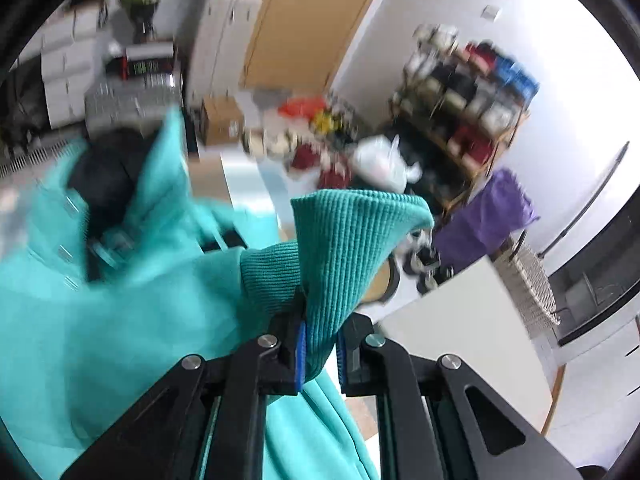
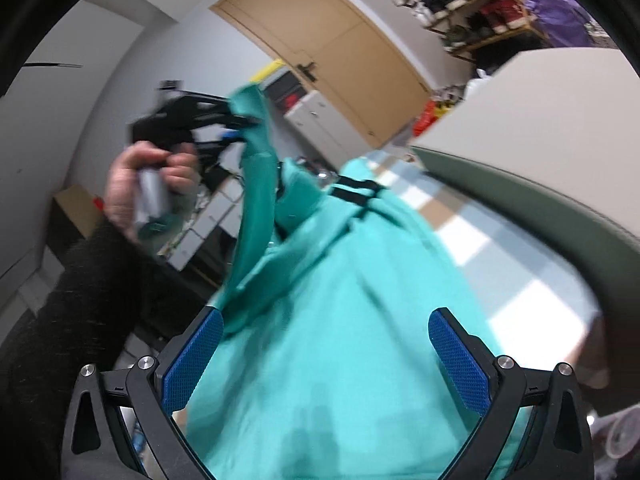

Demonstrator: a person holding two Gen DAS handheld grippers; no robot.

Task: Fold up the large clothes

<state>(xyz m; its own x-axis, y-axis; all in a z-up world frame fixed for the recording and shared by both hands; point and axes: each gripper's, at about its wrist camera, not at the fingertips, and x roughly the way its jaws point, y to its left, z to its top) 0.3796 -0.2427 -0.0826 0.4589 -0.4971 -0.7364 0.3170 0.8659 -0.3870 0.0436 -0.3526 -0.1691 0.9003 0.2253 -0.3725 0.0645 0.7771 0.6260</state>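
Left gripper (image 1: 320, 344) clamped on ribbed cuff (image 1: 344, 248) of teal sweatshirt (image 1: 120, 340), garment held up off the table (image 2: 560, 112).

Nearest in the right wrist view, right gripper (image 2: 326, 360) stands wide apart, blue pads (image 2: 192, 364) bare, teal cloth passing between and behind them but not pinched. Further out, a hand (image 2: 136, 184) in a dark sleeve (image 2: 80, 300) carries the left tool with the sleeve end hanging from it. Beyond: door (image 2: 340, 44), shelf (image 1: 460, 92). Step looks like early spreading/positioning, no fold made yet. Next move likely needs the right jaws to take a second edge, then lay the garment flat on the table.
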